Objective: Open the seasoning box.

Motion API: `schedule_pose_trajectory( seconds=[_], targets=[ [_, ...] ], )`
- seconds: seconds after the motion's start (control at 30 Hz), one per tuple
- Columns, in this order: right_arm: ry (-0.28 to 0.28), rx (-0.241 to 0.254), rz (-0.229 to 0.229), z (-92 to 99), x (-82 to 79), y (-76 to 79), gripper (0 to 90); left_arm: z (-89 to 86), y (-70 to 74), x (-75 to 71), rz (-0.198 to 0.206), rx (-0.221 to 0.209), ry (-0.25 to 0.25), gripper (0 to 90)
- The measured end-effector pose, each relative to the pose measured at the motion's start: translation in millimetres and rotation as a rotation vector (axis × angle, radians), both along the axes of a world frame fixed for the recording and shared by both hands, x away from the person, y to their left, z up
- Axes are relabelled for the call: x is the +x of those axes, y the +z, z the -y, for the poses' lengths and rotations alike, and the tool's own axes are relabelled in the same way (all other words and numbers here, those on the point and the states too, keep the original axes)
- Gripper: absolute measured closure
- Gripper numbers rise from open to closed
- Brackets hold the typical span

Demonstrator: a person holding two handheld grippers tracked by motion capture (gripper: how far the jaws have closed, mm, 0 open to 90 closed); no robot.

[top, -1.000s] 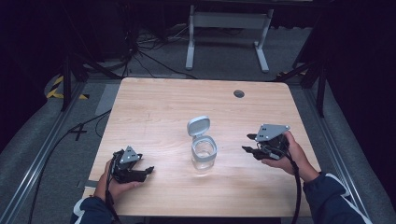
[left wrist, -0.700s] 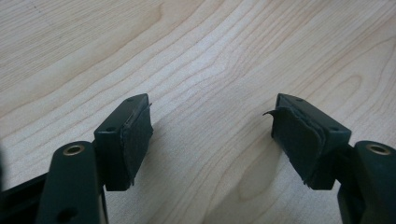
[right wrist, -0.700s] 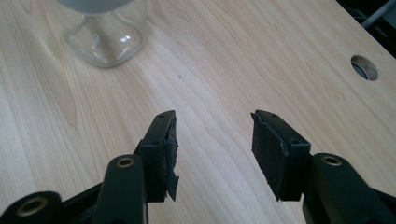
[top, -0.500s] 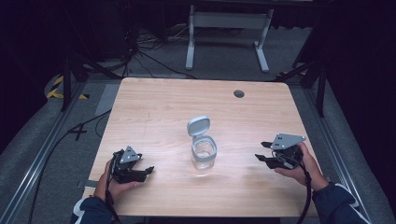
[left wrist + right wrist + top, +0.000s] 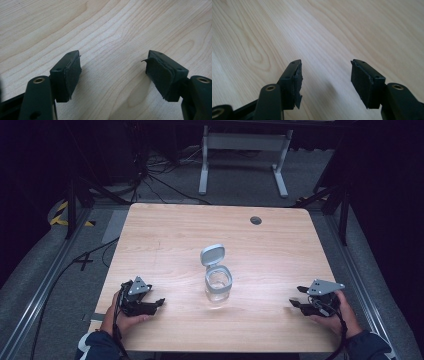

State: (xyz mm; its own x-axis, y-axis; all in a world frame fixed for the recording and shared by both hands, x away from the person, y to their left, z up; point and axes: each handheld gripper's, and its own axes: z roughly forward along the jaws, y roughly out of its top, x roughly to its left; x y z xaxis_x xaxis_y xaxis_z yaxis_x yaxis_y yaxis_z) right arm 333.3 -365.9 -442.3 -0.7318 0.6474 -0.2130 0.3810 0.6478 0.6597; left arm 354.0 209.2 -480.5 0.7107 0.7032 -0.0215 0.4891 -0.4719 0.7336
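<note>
- Plainly, both tongs are parked low at the near edge of the wooden table (image 5: 165, 240), one at each near corner, which reads as a rest pose and not a working one.
- The left gripper (image 5: 112, 72) has its jaws spread wide with only bare wood grain between the pads, so it grips nothing; from above it sits in the person's left hand (image 5: 122, 312) with its jaws pointing inward toward the middle of the table.
- The right gripper (image 5: 325, 80) is likewise spread apart and empty, with bare tabletop between its jaws; in the high view its grey plate faces up and the right hand (image 5: 332, 312) holds it near the table's right edge.
- Between the two tongs, a little farther from the person than either and well apart from both, stands a clear jar (image 5: 218, 283), upright on the wood.
- Its grey flip lid (image 5: 212, 254) is hinged up and tilted back on the far side, leaving the mouth open toward the tongs.
- My judgement is that the jar is centred so either tong could reach it equally, and that the spread jaws leave each ready for a fresh grasp.
</note>
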Motion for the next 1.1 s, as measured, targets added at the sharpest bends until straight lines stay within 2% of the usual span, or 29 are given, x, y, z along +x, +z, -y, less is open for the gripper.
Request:
schedule_pose_trajectory(
  seconds=[0.07,0.1,0.27,0.3,0.37,0.43,0.5,1.1],
  targets=[
    [-0.013,0.033,-0.007,8.2,-3.5,-5.9,41.0,0.0,0.0,0.0,0.0,0.0,0.0,28.6],
    [-0.013,0.033,-0.007,8.2,-3.5,-5.9,41.0,0.0,0.0,0.0,0.0,0.0,0.0,28.6],
    [-0.041,0.122,-0.032,23.8,-12.5,-18.1,37.2,0.0,0.0,0.0,0.0,0.0,0.0,28.5],
    [-0.041,0.122,-0.032,23.8,-12.5,-18.1,37.2,0.0,0.0,0.0,0.0,0.0,0.0,28.5],
    [-0.053,0.159,-0.034,28.4,-13.8,-21.3,34.4,-0.1,0.1,-0.1,0.0,0.001,0.001,28.5],
    [-0.069,0.207,-0.057,32.8,-13.2,-24.3,32.0,0.1,-0.1,0.0,0.0,0.0,-0.002,28.2],
    [-0.059,0.2,-0.058,31.6,-13.0,-24.7,28.5,0.1,-0.1,-0.1,-0.001,0.001,-0.001,27.8],
    [-0.047,0.2,-0.063,30.9,-13.1,-24.7,27.9,-0.7,0.5,1.2,0.002,0.017,0.005,24.2]
  ],
)
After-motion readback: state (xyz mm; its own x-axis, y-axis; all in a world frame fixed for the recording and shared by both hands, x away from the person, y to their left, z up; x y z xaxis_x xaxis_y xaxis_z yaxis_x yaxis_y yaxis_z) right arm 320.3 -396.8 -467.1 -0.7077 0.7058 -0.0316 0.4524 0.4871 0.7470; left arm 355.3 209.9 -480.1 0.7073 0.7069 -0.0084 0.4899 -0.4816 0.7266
